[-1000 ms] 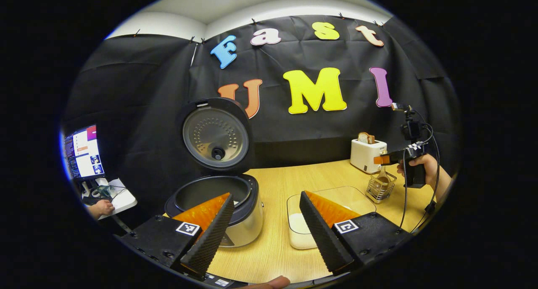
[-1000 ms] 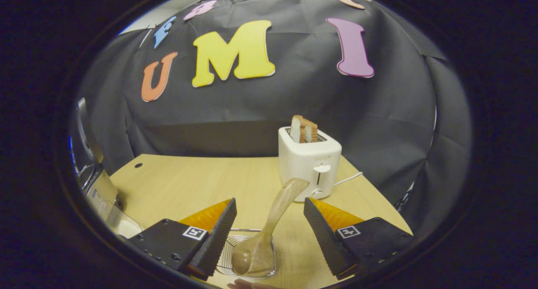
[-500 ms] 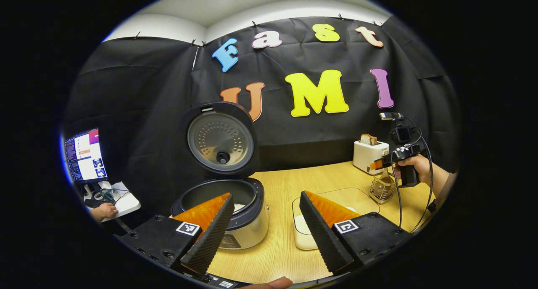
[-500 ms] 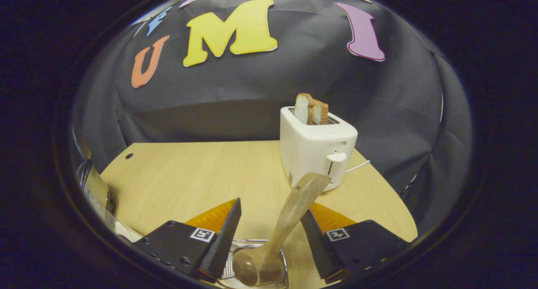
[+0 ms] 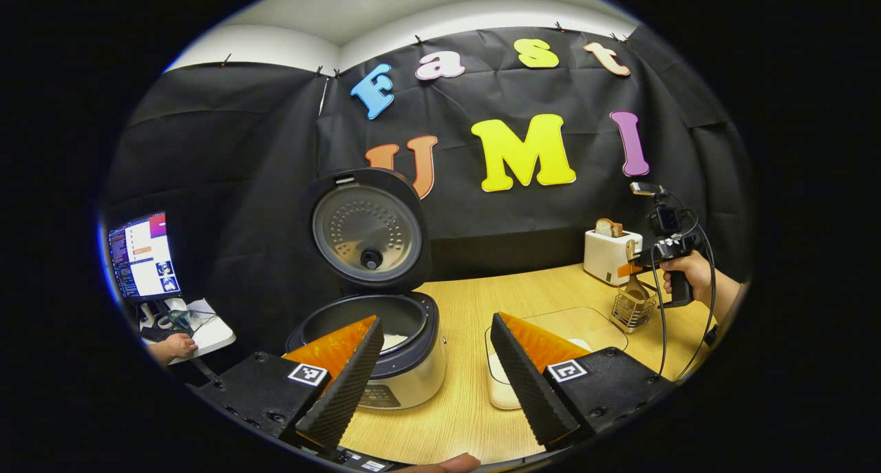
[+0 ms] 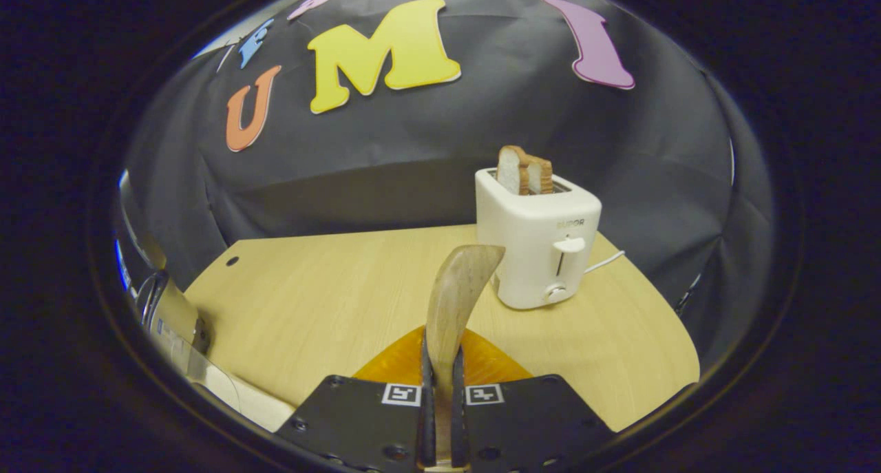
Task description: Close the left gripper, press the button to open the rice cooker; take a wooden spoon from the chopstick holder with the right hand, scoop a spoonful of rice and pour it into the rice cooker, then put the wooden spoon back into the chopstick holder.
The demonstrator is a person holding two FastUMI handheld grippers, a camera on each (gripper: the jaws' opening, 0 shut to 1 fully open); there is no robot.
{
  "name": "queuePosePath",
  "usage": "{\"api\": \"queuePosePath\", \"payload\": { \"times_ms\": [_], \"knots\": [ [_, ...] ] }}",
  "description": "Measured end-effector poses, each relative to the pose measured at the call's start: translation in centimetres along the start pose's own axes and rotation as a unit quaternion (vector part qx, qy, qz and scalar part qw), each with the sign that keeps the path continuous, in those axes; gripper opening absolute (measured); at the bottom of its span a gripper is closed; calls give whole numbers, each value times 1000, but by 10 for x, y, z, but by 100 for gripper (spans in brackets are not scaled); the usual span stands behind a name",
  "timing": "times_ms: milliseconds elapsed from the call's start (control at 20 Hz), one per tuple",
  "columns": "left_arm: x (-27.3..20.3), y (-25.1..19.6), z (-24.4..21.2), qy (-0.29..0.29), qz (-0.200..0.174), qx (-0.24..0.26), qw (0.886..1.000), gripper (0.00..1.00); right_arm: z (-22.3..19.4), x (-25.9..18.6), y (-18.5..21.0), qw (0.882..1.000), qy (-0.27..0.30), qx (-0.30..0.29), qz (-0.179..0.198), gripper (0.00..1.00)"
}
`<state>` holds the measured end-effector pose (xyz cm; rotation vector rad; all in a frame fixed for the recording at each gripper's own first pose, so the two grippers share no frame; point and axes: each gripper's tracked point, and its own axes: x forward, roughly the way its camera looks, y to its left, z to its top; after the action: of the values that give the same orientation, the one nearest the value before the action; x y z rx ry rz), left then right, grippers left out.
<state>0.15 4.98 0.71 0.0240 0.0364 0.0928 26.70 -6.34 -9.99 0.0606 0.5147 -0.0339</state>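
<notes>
Wooden spoon [image 6: 455, 301] clamped between right gripper [image 6: 440, 418] fingers; left gripper [image 5: 433, 383] wide open.

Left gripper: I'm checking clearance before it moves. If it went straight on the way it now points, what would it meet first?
Probably nothing soon. The left gripper, fingers open, aims at bare table between the rice cooker and the rice container, then the black cloth wall. Depth is unclear, so the side margins are uncertain.

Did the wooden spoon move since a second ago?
Yes. In the right gripper view the wooden spoon leaned right toward the toaster; now it stands upright, left of the toaster, pinched in the right tool.
</notes>
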Motion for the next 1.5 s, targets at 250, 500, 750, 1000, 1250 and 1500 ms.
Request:
{"api": "queuePosePath", "payload": {
  "times_ms": [250,500,750,1000,1250,1500],
  "knots": [
    [-5,3,7,-12,0,-1,1000,100,19,-40,19,1000,-27,-11,-5,2],
    [-9,11,9,-16,2,-8,1000,100,50,-84,43,995,-75,-66,-26,2],
    [-10,20,10,-16,3,-22,1000,100,57,-126,101,992,-95,-72,27,2],
    [-12,25,12,-20,9,-16,1000,100,39,-150,171,989,-96,-75,90,2],
    [-13,24,12,-22,6,-15,1000,100,4,-137,196,991,-91,-65,69,1],
    [-10,39,7,-17,25,-13,999,100,-31,-115,203,992,-105,-63,21,2]
  ]
}}
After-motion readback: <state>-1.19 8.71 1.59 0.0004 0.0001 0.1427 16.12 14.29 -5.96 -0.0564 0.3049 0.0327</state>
